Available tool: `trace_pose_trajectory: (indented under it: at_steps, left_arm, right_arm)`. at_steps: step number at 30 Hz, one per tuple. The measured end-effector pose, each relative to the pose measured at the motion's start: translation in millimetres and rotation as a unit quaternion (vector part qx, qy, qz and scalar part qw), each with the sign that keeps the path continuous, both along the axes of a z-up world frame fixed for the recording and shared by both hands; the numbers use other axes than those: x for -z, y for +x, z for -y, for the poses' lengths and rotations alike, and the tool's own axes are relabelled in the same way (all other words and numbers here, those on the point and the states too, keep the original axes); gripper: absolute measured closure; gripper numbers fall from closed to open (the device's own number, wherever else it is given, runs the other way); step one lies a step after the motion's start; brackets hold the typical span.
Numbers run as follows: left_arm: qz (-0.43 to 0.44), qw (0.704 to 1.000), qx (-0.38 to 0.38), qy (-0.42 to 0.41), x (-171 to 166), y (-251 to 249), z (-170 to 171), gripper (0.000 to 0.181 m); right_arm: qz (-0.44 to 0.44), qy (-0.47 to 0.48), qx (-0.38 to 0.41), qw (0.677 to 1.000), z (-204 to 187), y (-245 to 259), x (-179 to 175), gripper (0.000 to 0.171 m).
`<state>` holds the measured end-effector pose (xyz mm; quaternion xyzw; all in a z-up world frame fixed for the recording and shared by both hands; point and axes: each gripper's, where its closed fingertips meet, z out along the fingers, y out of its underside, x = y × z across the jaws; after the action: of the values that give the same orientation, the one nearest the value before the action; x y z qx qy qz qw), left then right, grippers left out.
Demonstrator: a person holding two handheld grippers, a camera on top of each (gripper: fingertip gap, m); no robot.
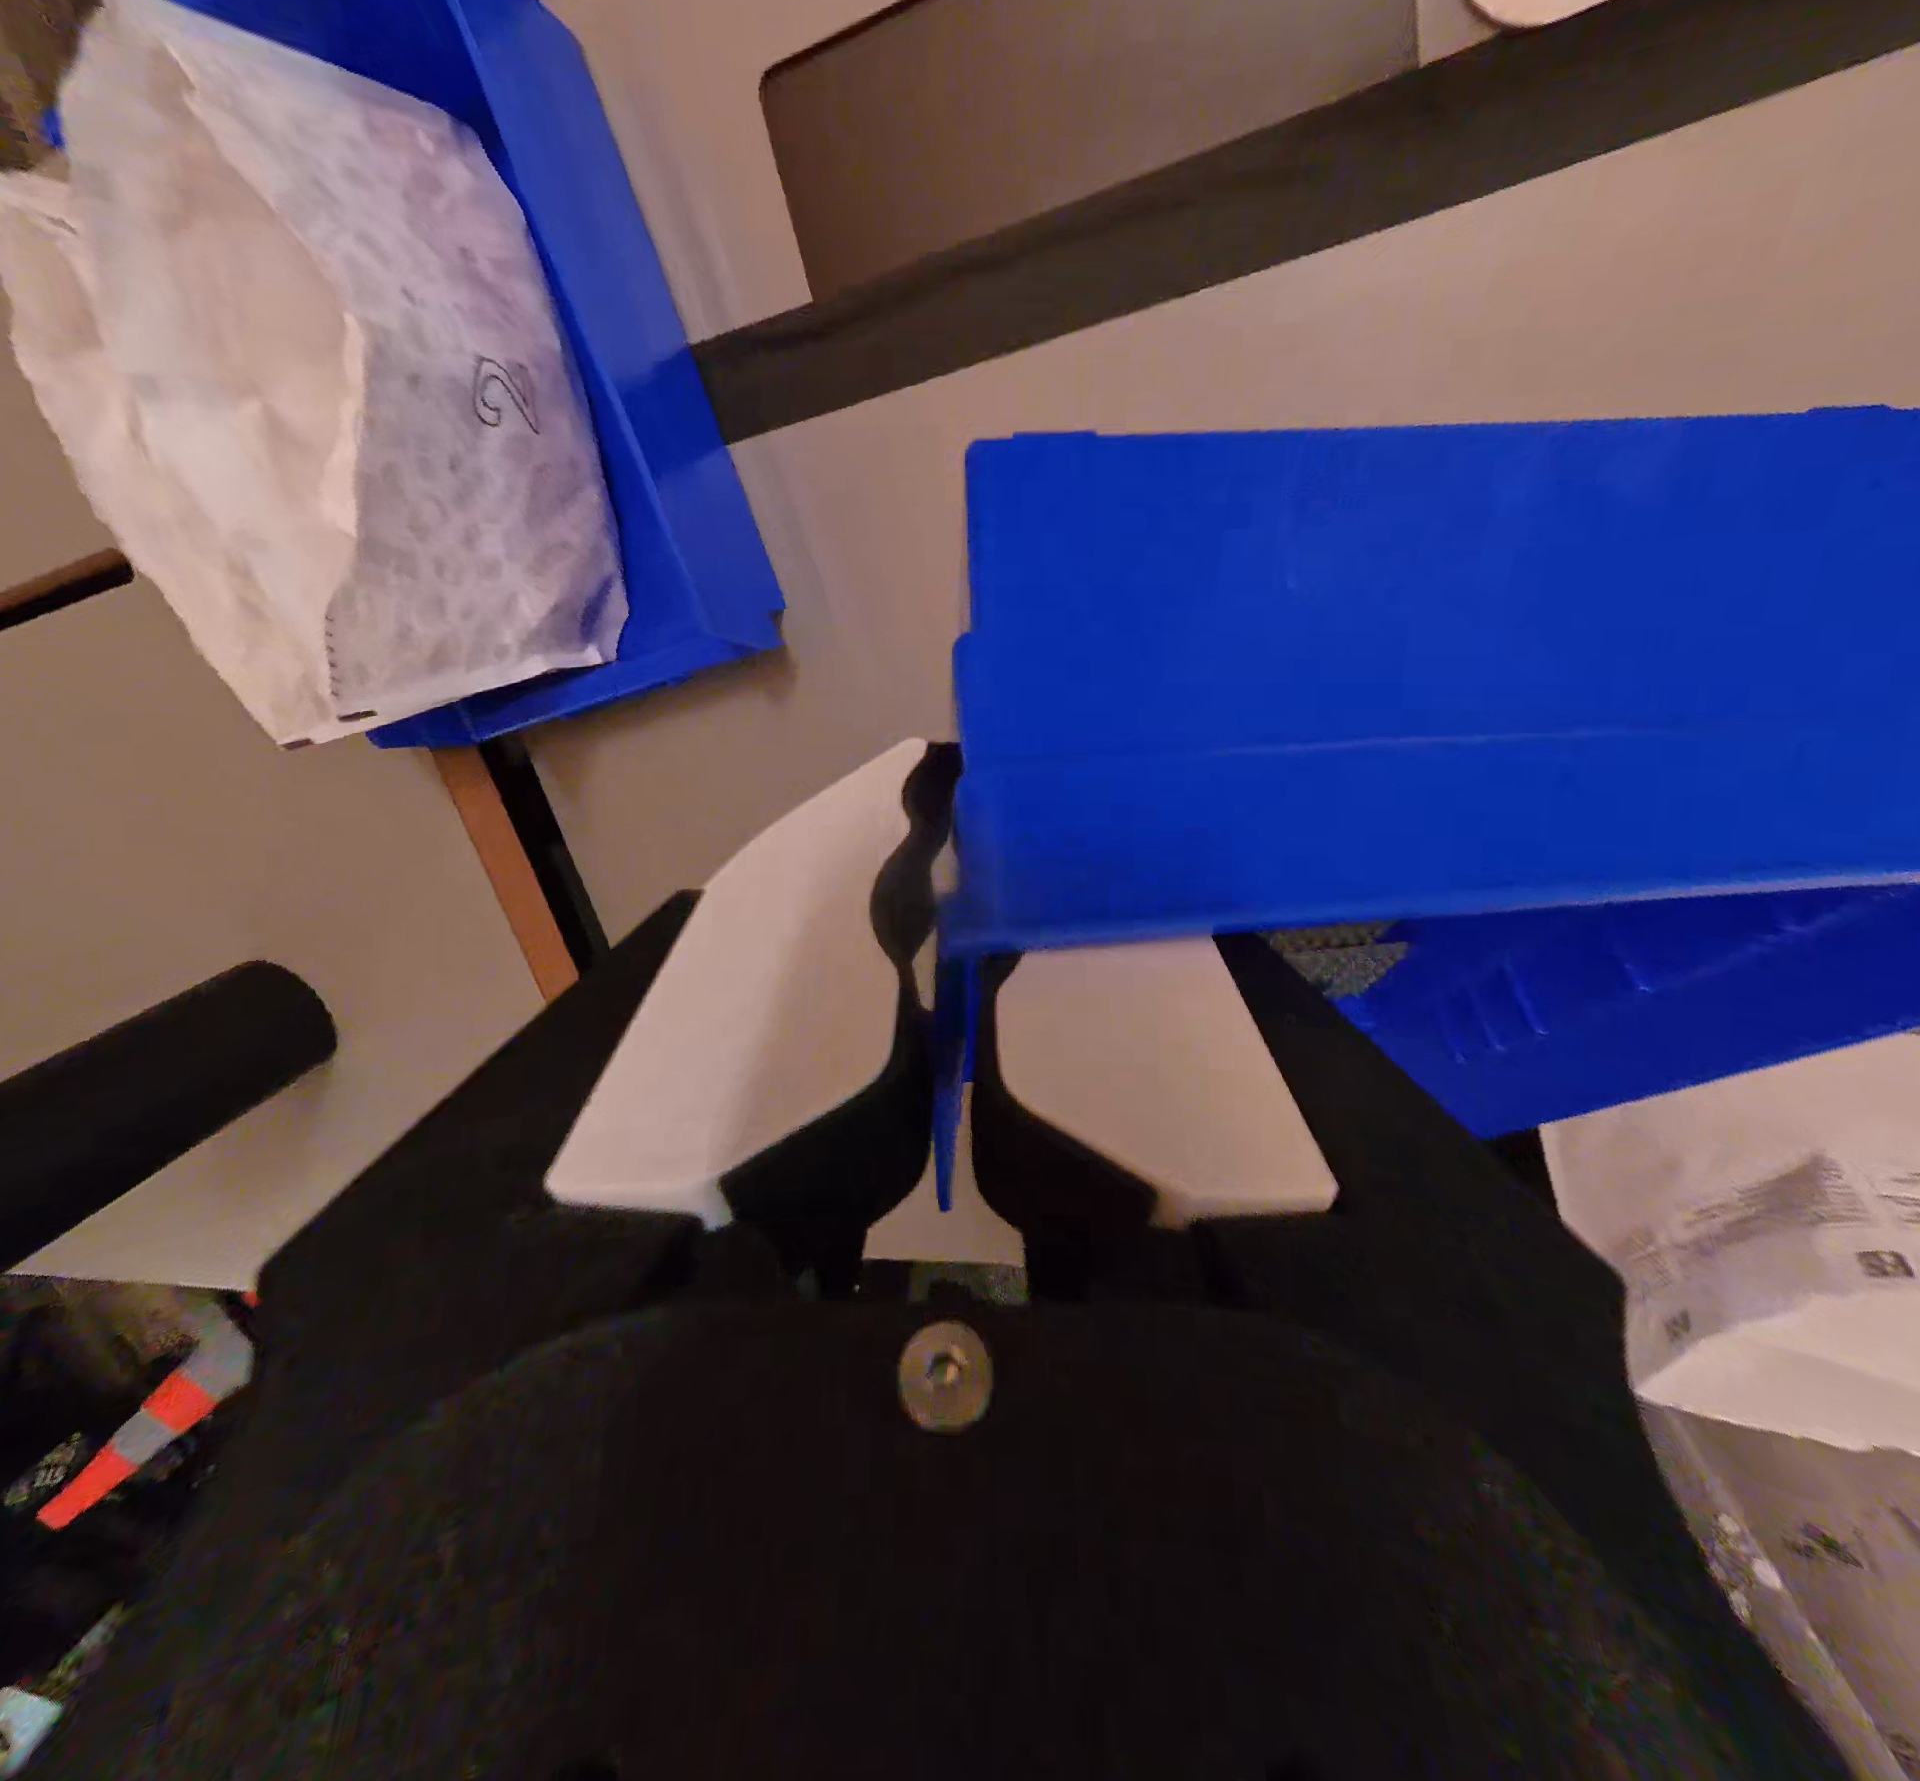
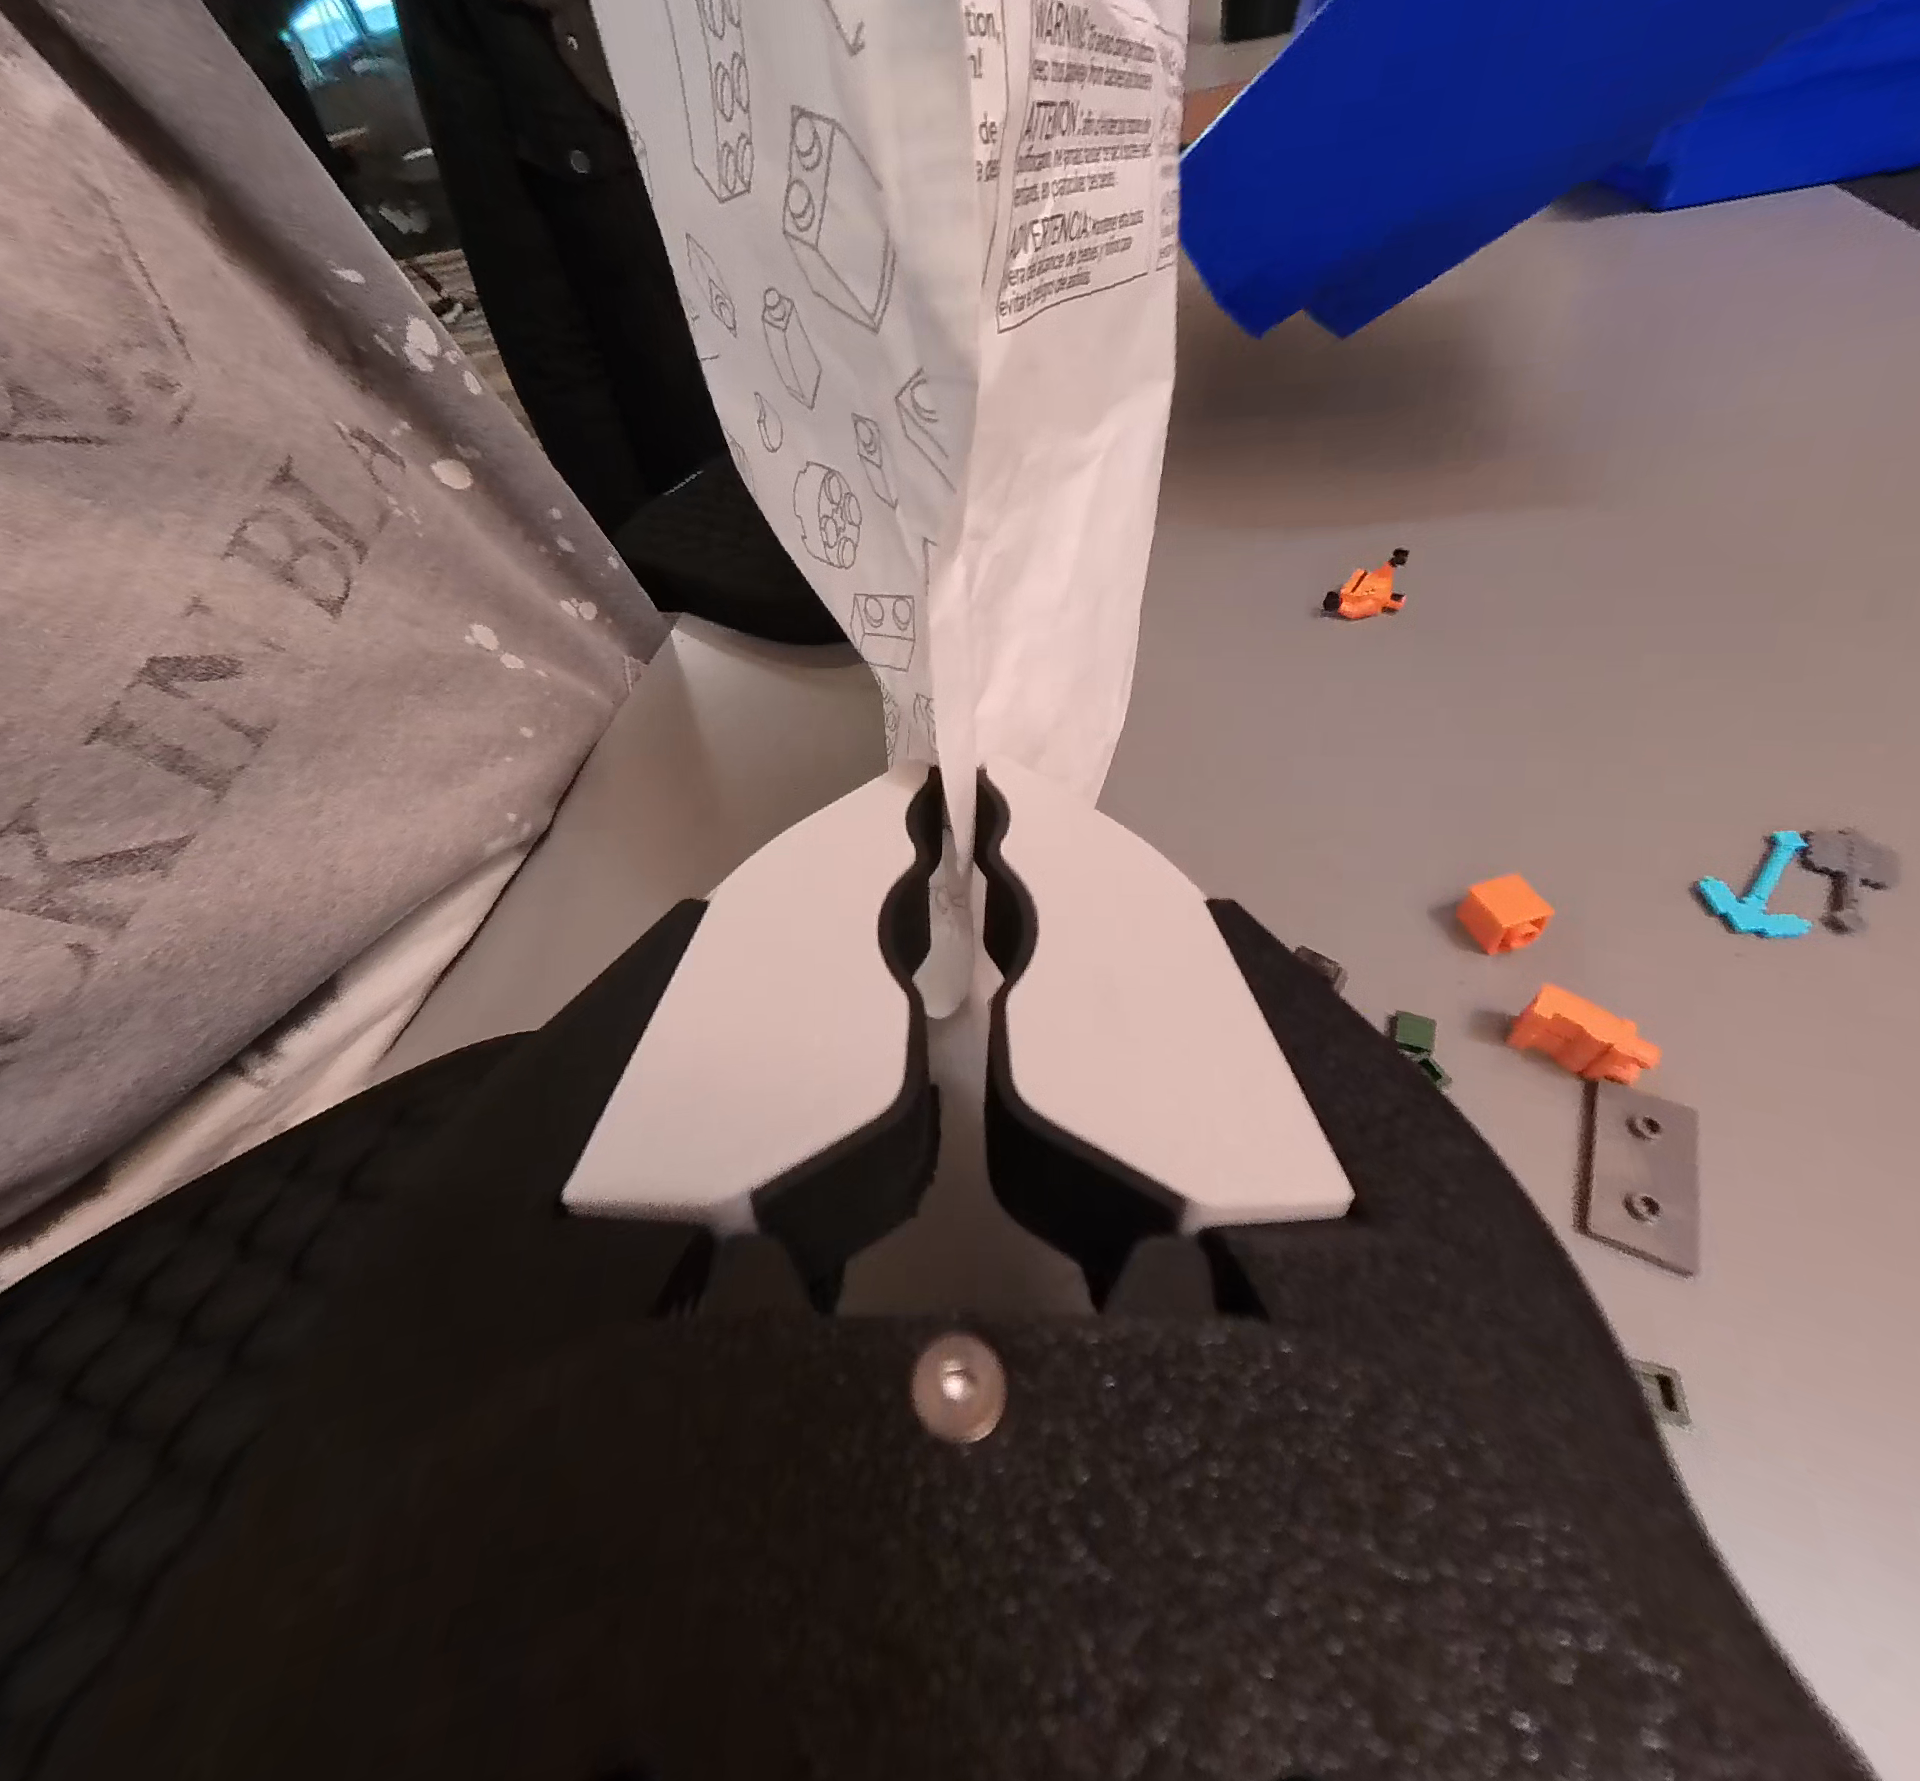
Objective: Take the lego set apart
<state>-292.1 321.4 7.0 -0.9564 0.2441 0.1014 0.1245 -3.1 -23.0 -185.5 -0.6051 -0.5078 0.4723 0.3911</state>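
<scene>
Now the left gripper (image 1: 951, 900) is squeezed tight on the thin wall of a blue bin (image 1: 1455, 682), holding it tipped above the table (image 1: 1351, 329). The right gripper (image 2: 958, 884) pinches a white paper bag (image 2: 935, 277) that hangs up high. Small lego bits (image 2: 1579, 1030) lie loose on the table, right of that gripper. Another blue bin (image 1: 623, 360) holds a second bag (image 1: 312, 360).

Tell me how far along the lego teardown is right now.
Done: several loose pieces already lie on the grey table, among them an orange brick, a turquoise pickaxe and a flat grey plate. In hand: the left gripper clamps the wall of a tilted blue plastic bin; the right gripper pinches a white printed paper bag. Left: apparently bagging or binning those pieces.
</scene>
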Motion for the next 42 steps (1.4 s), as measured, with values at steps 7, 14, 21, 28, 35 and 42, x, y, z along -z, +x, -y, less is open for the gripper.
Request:
trace_pose_trajectory:
  at_steps: [7,14,21,28,35,42]
  left_arm:
    - [0.017,0.999,-0.017,-0.033,44.0,-26.1,0.9,0.178]
    - [0.048,0.994,-0.036,-0.090,102.5,-43.9,-3.9,0.179]
    - [0.107,0.984,-0.055,-0.132,157.6,-52.9,-15.0,0.178]
    - [0.131,0.975,-0.070,-0.164,203.8,-61.3,-18.8,0.177]
    - [0.136,0.977,-0.049,-0.154,222.6,-64.4,-20.9,0.176]
    - [0.157,0.975,-0.003,-0.158,226.9,-72.5,6.2,0.156]
  right_arm:
    - [-0.008,0.011,0.008,1.000,-2.0,0.9,-3.2,0.167]
    - [-0.008,0.019,0.017,1.000,-4.7,4.1,-5.7,0.167]
    - [-0.017,0.025,0.021,0.999,-5.9,5.7,-10.0,0.167]
    - [-0.021,0.019,0.023,0.999,-7.6,6.8,-8.9,0.167]
    - [-0.024,0.015,0.025,0.999,-10.2,7.6,-8.1,0.167]
    - [-0.022,0.016,0.029,0.999,-10.8,7.7,-7.3,0.167]
